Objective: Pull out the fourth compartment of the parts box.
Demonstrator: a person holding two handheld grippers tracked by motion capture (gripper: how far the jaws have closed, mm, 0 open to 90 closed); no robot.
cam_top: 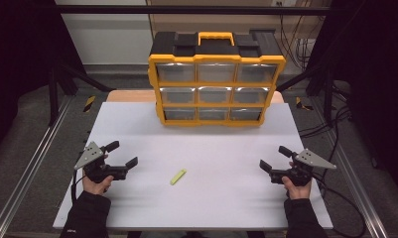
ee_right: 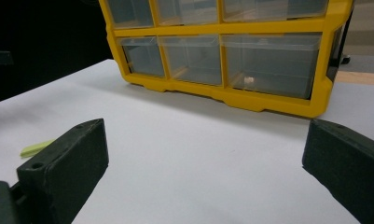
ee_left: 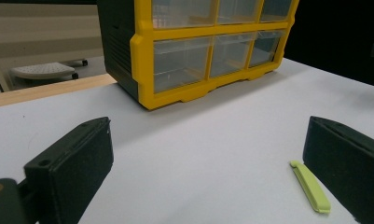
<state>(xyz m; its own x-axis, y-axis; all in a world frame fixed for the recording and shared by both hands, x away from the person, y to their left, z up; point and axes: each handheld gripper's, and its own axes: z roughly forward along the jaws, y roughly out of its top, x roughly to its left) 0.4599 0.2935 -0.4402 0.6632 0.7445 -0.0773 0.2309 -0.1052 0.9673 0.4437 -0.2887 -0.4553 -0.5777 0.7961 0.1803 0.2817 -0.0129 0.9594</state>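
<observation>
From above, the left gripper and right gripper rest low at the near corners of the white table, each in a sleeved hand, jaws spread wide and empty, pointing inward. Between them lies a yellow-green clip, its long axis slanting up to the right, well short of the yellow drawer organizer. In the left gripper view the clip lies just beside one jaw. In the right gripper view it peeks out behind one jaw.
</observation>
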